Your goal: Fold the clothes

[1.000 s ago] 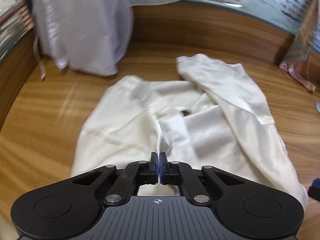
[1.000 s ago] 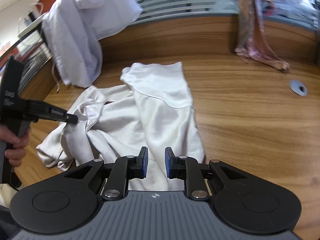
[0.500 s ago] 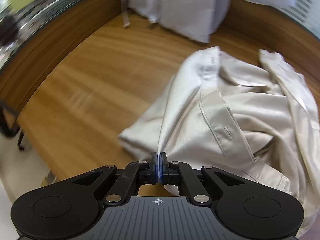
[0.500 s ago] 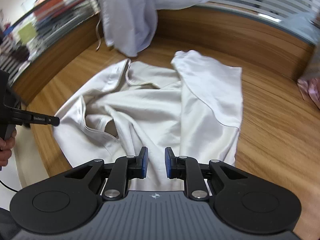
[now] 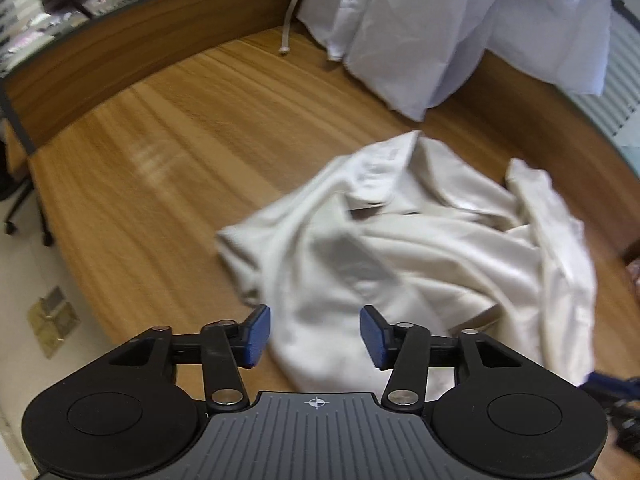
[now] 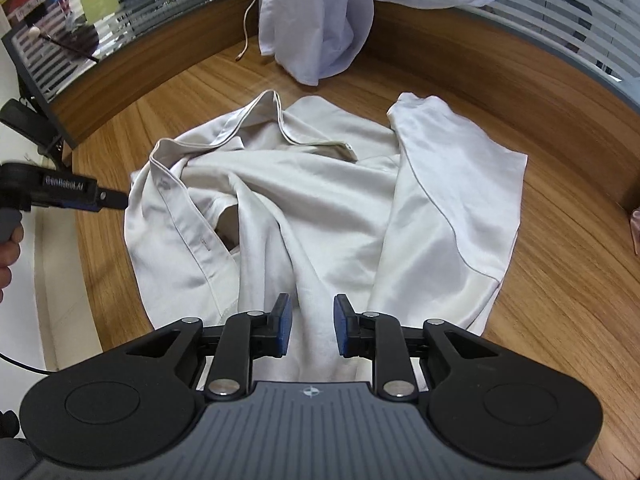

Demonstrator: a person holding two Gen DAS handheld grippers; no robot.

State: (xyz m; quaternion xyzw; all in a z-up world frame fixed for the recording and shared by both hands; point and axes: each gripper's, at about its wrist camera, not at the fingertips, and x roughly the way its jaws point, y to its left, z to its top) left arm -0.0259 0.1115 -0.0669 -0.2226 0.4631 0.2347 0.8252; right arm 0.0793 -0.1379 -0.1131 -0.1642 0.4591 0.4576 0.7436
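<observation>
The left gripper point(image 5: 315, 335) points steeply down, its jaws opening, blue pads point(image 5: 256, 336) wide apart and pressing on nothing. The right gripper point(image 6: 309, 330) also tilts down, its jaws opening a little, pads point(image 6: 283, 330) clear of contact. A hand point(image 6: 8, 248) grips the left gripper's handle.

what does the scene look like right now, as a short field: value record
surface: wooden table
garment: cream shirt, crumpled, unfolded
left gripper: jaws opening, over the shirt's near edge, pads not pressing on cloth
right gripper: jaws opening, a ridge of shirt between the pads, grip unclear
background: pale lavender cloth hanging at the table's far edge
</observation>
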